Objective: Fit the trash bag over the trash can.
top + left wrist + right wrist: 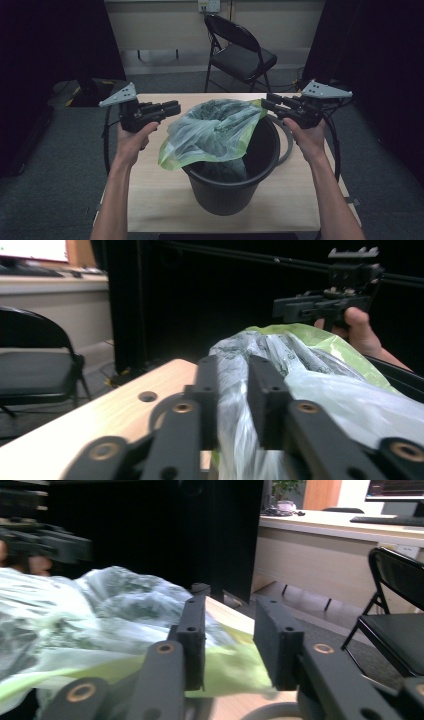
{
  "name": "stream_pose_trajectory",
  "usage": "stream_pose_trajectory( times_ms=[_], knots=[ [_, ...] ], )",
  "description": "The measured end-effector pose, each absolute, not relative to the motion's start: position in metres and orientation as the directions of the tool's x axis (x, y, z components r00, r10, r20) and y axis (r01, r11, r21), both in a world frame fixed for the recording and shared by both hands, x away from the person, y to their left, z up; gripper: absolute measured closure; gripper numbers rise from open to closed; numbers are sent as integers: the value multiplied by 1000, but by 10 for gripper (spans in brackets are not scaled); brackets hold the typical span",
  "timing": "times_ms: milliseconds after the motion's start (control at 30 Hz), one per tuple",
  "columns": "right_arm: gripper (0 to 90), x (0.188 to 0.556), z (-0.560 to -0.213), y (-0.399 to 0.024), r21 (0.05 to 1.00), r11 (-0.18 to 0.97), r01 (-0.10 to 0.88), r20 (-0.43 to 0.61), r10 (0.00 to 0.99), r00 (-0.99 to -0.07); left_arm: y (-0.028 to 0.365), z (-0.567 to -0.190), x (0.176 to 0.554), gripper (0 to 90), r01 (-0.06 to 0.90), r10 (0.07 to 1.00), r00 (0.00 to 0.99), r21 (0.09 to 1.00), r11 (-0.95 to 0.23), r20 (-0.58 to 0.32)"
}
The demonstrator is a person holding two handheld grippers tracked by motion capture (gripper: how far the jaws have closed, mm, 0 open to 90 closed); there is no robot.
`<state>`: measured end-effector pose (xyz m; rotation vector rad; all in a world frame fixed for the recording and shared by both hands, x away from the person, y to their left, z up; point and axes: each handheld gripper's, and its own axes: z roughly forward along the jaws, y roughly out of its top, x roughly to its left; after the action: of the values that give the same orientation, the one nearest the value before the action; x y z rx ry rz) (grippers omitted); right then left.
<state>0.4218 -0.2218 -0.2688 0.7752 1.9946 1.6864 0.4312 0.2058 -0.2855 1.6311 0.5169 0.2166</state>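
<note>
As it lies, bag [212,132] crosswise over bin [227,192]

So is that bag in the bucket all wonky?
Yes. The green bag isn't tucked round the rim of the black bin. It sits bunched and lopsided over the far left part of the opening, with one flap drooping outside on the left, and the near right side of the rim is bare. Nothing looks spilled or torn.
</note>
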Motion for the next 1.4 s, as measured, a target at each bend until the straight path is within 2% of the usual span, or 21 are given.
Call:
stream_pose_trajectory(
  times_ms=[100,267,433,600,767,867,933,1000,1133,1200,1300,1400],
  knots=[
    [581,418,-269,-215,980,130,150,33,639,-768,194,-293,440,694,233,443,877,971,-56,-185],
    [569,414,-272,-213,972,175,159,9,645,-764,194,-301,435,699,241,424,883,969,-43,-201],
    [575,411,-276,-222,969,170,180,24,658,-753,201,-303,418,688,220,437,880,975,-33,-184],
    [661,416,-279,-222,964,157,215,66,640,-765,211,-304,402,690,200,436,884,979,-28,-168],
    [657,425,-283,-216,957,162,241,88,629,-772,216,-303,394,687,197,423,891,980,-32,-165],
    [777,429,-283,-213,957,149,247,107,611,-784,216,-300,398,625,197,423,891,980,-32,-165],
    [810,432,-281,-211,959,142,245,111,609,-786,216,-296,402,572,192,440,882,981,-4,-171],
    [856,434,-279,-210,961,136,240,111,604,-789,214,-292,407,563,182,438,883,983,14,-170],
    [884,438,-275,-211,964,107,243,133,601,-788,204,-292,424,504,211,437,879,977,4,-191],
    [890,439,-273,-213,964,92,249,144,604,-784,199,-296,429,509,233,431,878,972,-11,-206],
    [891,440,-273,-218,965,90,247,142,613,-777,195,-304,428,579,246,429,879,969,-36,-207],
    [891,442,-275,-223,962,93,257,144,627,-766,200,-306,423,687,226,431,879,974,-3,-203]
  ],
)
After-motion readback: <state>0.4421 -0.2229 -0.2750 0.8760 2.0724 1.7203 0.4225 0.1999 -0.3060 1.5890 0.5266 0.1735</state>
